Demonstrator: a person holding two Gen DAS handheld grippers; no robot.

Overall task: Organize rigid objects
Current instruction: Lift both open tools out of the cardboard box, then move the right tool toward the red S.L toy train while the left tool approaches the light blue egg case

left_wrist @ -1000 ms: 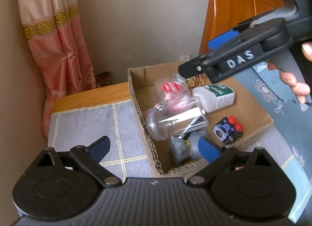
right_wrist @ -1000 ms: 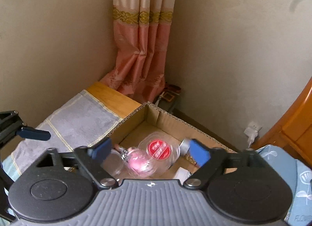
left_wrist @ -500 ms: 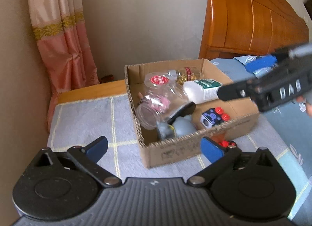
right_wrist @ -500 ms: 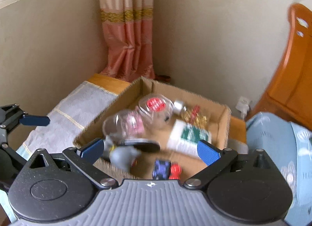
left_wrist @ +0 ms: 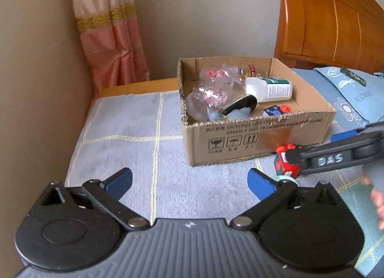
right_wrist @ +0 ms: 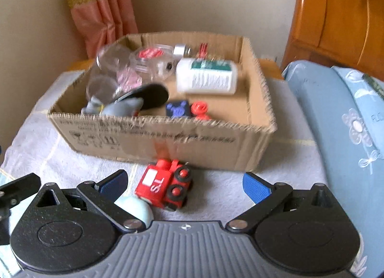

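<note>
A cardboard box point(left_wrist: 240, 131) point(right_wrist: 168, 134) on a grey towel holds clear jars point(left_wrist: 208, 95), a white bottle point(left_wrist: 268, 89) point(right_wrist: 206, 79), a grey toy point(right_wrist: 115, 107) and a blue die point(right_wrist: 177, 109). A red toy train point(right_wrist: 165, 185) point(left_wrist: 285, 160) lies on the towel in front of the box, with a pale blue round thing point(right_wrist: 134, 208) beside it. My right gripper point(right_wrist: 183, 183) is open, just short of the train. My left gripper point(left_wrist: 189, 180) is open and empty over bare towel, left of the train.
A wooden headboard point(left_wrist: 331, 19) stands at the back right. A blue flowered pillow point(right_wrist: 336, 122) lies right of the box. A wall and pink curtain point(left_wrist: 108, 33) close the left and far sides. The grey towel point(left_wrist: 124, 134) spreads left of the box.
Both grippers have pulled back and down from over the box to the towel in front of it. The red train now lies before the right gripper.
</note>
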